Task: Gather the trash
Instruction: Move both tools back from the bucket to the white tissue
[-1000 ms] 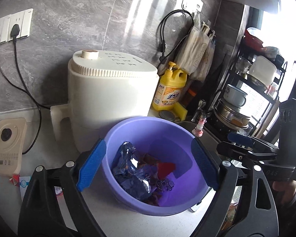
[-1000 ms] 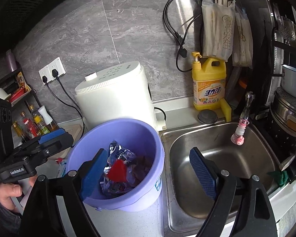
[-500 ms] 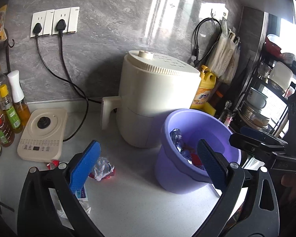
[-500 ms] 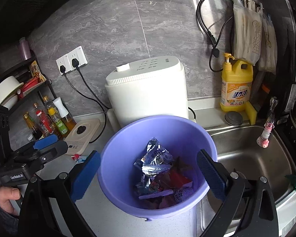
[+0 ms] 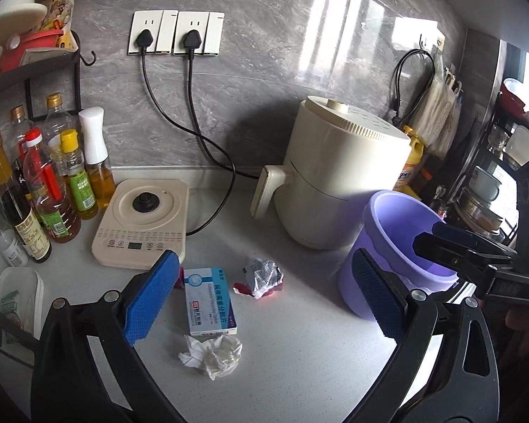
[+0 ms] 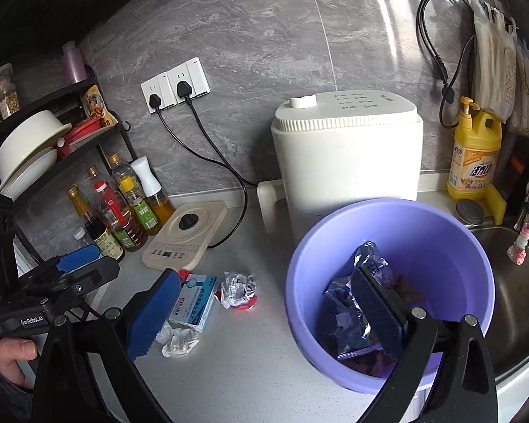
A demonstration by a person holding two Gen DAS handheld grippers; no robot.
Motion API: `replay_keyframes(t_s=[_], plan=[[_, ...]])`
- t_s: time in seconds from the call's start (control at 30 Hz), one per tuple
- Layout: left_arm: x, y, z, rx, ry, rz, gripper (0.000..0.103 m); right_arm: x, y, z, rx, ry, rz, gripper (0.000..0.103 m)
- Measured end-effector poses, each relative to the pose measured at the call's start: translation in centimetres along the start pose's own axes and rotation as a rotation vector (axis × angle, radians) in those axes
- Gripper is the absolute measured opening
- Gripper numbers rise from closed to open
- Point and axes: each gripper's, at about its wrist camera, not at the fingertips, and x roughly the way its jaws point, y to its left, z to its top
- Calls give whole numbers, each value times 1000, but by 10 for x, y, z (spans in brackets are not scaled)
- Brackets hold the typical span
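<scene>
A purple plastic bucket (image 5: 398, 243) (image 6: 441, 243) stands on the grey counter and holds foil wrappers (image 6: 356, 296). Left of it lie a blue-and-white medicine box (image 5: 210, 301) (image 6: 194, 303), a crumpled foil wrapper with red edge (image 5: 262, 276) (image 6: 238, 289) and a crumpled white tissue (image 5: 213, 354) (image 6: 176, 342). My left gripper (image 5: 264, 303) is open and empty above this trash. My right gripper (image 6: 264, 313) is open and empty, its right finger over the bucket.
A white air fryer (image 5: 338, 176) stands behind the bucket. An induction base (image 5: 141, 222) and several oil bottles (image 5: 42, 183) are at the left. A yellow detergent bottle (image 6: 474, 155) and the sink (image 6: 518, 282) are at the right.
Both grippers have swung left, away from the bucket. The loose trash on the counter has come into view under my left gripper.
</scene>
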Motion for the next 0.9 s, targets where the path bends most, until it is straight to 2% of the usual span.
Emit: replay_keyframes(t_s=[0.33,0.67,0.9], plan=[[-10,49,-15,-45,33,33,97,25,42,-7,-27,53,30,95],[-5,81,-40,-57,96,14,96,48,66,-30,-24,128,8,91],[13,93,-59,-68,168,-57,84,59,77,-54,-10,191,-63,84]])
